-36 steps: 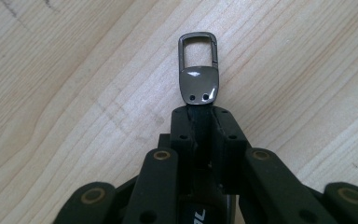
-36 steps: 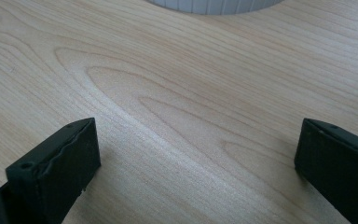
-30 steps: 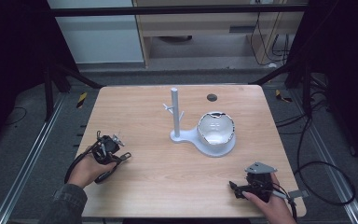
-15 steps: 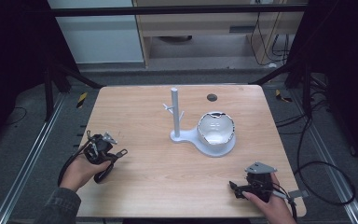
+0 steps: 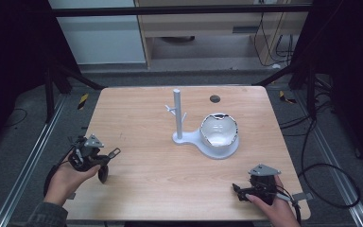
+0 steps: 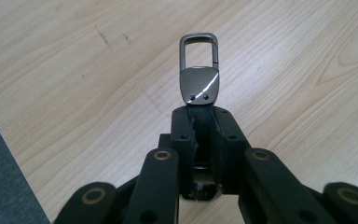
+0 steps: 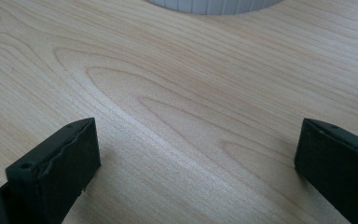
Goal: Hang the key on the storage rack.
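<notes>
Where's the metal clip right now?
The metal clip is pinched by its strap in the left claw, over the table's near-left part, well left of the white stand.

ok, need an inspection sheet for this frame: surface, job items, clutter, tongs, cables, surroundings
Surface: wooden table, dark round hole near the far edge.
Job items: grey stand with upright post and pegs; white bowl on its base; metal clip on a dark strap.
Clutter: nothing seen.
Tongs: left tongs shut on the strap, clip sticking out past the tips, above the table's left edge; right tongs open, nothing between them, low over the table near the front right corner.
Cables: one trails from each tongs; more on the floor at right.
Surroundings: dark frame, grey floor, cabinets behind.
</notes>
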The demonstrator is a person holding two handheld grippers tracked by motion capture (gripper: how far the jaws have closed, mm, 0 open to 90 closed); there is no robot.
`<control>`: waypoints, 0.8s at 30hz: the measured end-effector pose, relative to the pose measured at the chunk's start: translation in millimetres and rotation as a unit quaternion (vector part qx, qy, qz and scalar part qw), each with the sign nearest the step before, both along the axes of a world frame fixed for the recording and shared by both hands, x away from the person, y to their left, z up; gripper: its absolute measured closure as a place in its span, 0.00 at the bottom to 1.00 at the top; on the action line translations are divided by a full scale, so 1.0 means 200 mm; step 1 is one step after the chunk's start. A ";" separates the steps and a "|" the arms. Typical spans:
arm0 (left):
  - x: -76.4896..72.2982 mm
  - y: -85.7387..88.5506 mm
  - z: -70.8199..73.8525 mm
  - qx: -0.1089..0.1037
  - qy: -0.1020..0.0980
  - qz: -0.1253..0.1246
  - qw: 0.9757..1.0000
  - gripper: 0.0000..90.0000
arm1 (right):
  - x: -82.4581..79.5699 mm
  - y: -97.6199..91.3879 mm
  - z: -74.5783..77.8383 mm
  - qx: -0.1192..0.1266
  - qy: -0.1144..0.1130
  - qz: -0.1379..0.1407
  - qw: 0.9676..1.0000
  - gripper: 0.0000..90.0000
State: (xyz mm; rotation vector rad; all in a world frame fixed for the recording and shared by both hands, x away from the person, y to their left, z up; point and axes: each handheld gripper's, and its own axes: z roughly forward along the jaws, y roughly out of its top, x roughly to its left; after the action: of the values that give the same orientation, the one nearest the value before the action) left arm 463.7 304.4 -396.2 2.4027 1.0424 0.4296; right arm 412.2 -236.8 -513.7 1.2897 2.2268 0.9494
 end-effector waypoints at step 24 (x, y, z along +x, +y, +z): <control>0.07 -0.18 0.04 -0.086 -0.068 0.010 0.994 0.89 | 0.04 0.00 0.00 0.000 0.000 0.002 1.000 0.00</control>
State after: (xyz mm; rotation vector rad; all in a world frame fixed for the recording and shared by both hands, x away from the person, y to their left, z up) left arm 477.4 268.4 -387.6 2.1822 1.0021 0.4827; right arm 419.9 -235.9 -513.6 1.2854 2.2296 0.9509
